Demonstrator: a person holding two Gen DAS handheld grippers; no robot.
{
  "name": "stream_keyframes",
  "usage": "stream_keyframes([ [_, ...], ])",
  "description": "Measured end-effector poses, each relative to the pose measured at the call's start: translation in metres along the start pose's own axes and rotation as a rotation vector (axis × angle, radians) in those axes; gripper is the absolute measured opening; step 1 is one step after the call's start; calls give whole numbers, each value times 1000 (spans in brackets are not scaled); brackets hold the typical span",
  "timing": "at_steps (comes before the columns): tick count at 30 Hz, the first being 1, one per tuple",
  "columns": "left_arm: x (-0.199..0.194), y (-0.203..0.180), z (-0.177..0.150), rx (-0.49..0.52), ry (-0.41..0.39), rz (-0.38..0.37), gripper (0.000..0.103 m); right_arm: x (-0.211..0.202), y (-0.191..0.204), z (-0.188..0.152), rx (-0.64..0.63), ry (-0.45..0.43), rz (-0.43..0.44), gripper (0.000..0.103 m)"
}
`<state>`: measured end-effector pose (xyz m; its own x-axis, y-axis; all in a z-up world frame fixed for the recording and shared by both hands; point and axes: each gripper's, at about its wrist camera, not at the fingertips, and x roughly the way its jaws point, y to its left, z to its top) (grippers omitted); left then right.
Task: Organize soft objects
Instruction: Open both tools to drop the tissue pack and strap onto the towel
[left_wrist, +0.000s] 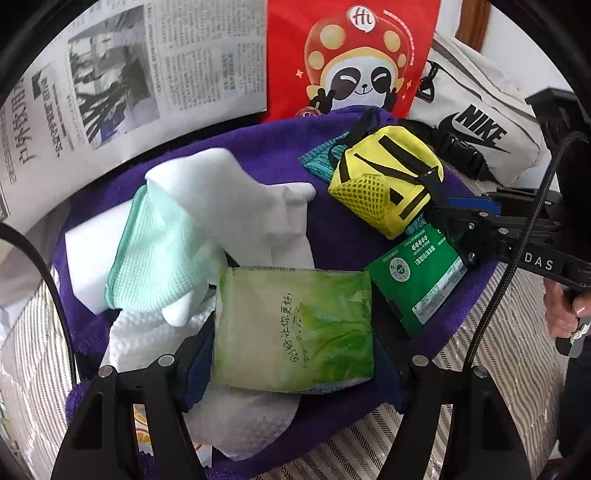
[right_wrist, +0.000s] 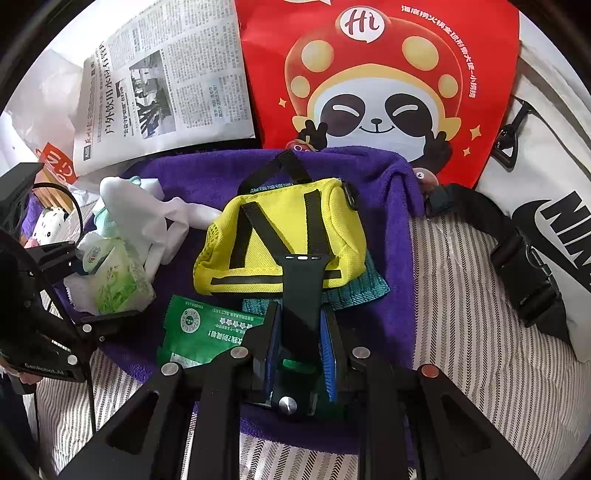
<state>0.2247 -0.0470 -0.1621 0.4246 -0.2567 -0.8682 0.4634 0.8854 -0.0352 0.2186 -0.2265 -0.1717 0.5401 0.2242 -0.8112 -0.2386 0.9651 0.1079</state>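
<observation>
Straddling a green tissue pack (left_wrist: 295, 328) with the left claw (left_wrist: 295, 354), fingers spread wide on either side, pads seemingly touching but grip not certain. Lying beyond it, white cloths (left_wrist: 236, 206) heaped on a purple towel (left_wrist: 229, 140). Pinching a dark watch strap (right_wrist: 301, 291) in the right claw (right_wrist: 301, 343), just short of a yellow pouch (right_wrist: 280, 236). Sorting apparently far from finished: everything still jumbled together.
</observation>
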Motion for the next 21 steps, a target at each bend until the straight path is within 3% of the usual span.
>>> stream_keyframes([
  [6, -4, 3, -4, -21, 8, -25, 72, -6, -3, -1, -2, -2, 2, 23],
  [11, -15, 9, -9, -44, 15, -38, 76, -16, -2, -3, -3, -17, -13, 52],
  [21, -49, 8, -25, -57, 1, -22, 89, -49, 8, -11, -17, -50, -42, 73],
])
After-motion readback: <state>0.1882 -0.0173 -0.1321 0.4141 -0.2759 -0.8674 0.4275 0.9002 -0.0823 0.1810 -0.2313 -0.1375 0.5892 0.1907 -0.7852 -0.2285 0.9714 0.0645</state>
